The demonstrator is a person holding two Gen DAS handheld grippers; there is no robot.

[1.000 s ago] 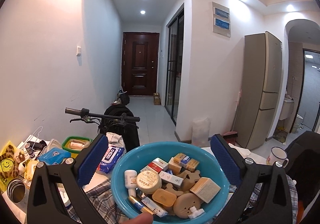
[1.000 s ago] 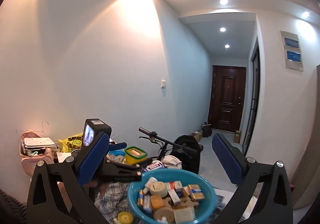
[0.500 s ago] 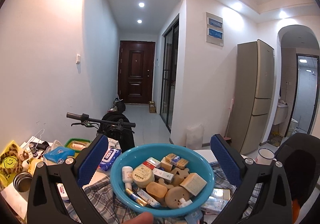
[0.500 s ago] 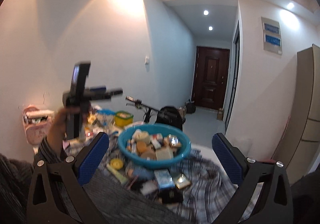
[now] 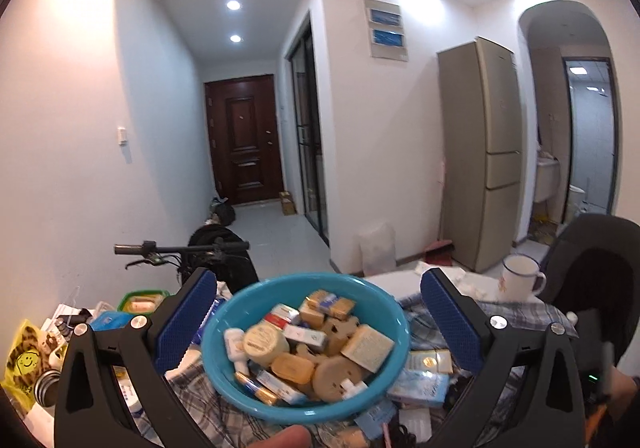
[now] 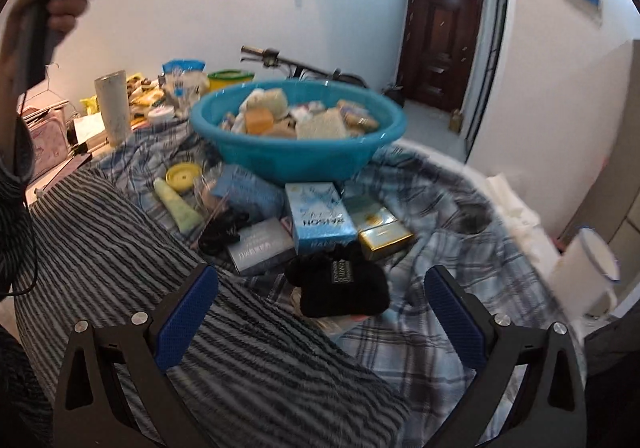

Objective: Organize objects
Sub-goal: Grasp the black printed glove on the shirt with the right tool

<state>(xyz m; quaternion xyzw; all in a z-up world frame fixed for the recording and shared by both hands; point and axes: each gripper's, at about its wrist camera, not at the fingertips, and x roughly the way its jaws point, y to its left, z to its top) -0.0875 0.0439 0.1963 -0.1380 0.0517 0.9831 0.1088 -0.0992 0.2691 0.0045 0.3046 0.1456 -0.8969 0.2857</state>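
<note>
- Since the earlier frames, the right tongs (image 6: 320, 312) are being lowered toward the worktop, and the left tongs (image 5: 318, 322) are being drawn slightly back from the basin, which is now sitting a little lower between their pads.
- Both pairs of tongs are being held wide apart; nothing is being gripped by either.
- A blue basin (image 6: 298, 151) heaped with soaps and small boxes is being seen on a plaid cloth (image 6: 436, 340) spread over the worktop.
- Loose items are lying on the cloth in front of the basin: a black pouch (image 6: 344, 284), a blue box (image 6: 322, 217), a gold box (image 6: 382, 234), a grey box (image 6: 262, 250), a pale green tube (image 6: 178, 205) and a yellow lid (image 6: 183, 176).
- Key relation: the black pouch is lying just ahead of the right tongs, roughly centred between the pads and slightly left of midline; its long axis is running across the view, crosswise to the fingers.
- The right tongs are judged nearer to the loose items; the left tongs, raised in a hand (image 6: 60, 7) at upper left, are well apart from them.
- Next step is judged to be a short forward and downward reach onto the pouch; the blur is making finer detail uncertain.
</note>
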